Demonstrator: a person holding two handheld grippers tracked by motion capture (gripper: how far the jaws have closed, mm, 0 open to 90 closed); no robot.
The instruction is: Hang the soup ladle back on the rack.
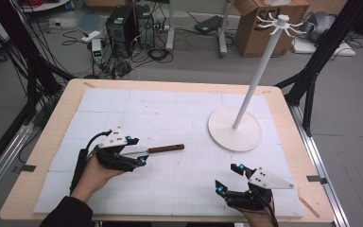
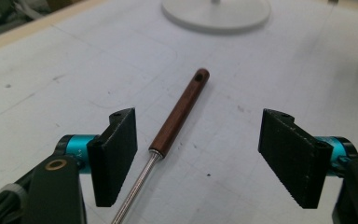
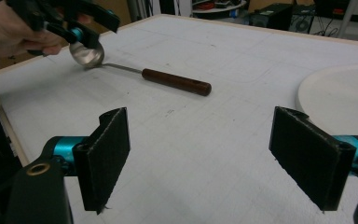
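A: The ladle (image 3: 135, 72) lay flat on the white surface (image 1: 170, 118), toward its left side, wooden handle (image 2: 181, 111) pointing at the hanger stand (image 1: 246, 120), which stood well apart to the right.

B: And the left gripper (image 1: 134, 150)?

A: Over the metal shaft, jaws wide, pads either side of it and not pressing. No grip yet. I judged the pick-up was the step in hand. To do it well, I'd have centred the shaft first: in the left gripper view it ran close beside one pad (image 2: 114, 154) and far from the other. Closing off-centre might have nudged it sideways. Gripping nearer the wood would probably have balanced it better too.

B: The right gripper (image 1: 227, 178)?

A: Near the front edge, jaws wide too, nothing between them.

B: Did the views differ?

A: Yes. The right gripper view showed the shiny bowl (image 3: 86, 54) under the left hand (image 3: 16, 32). The left gripper view showed a hanging hole at the handle's end, and the high view showed the hooks (image 1: 280, 20) atop the stand.
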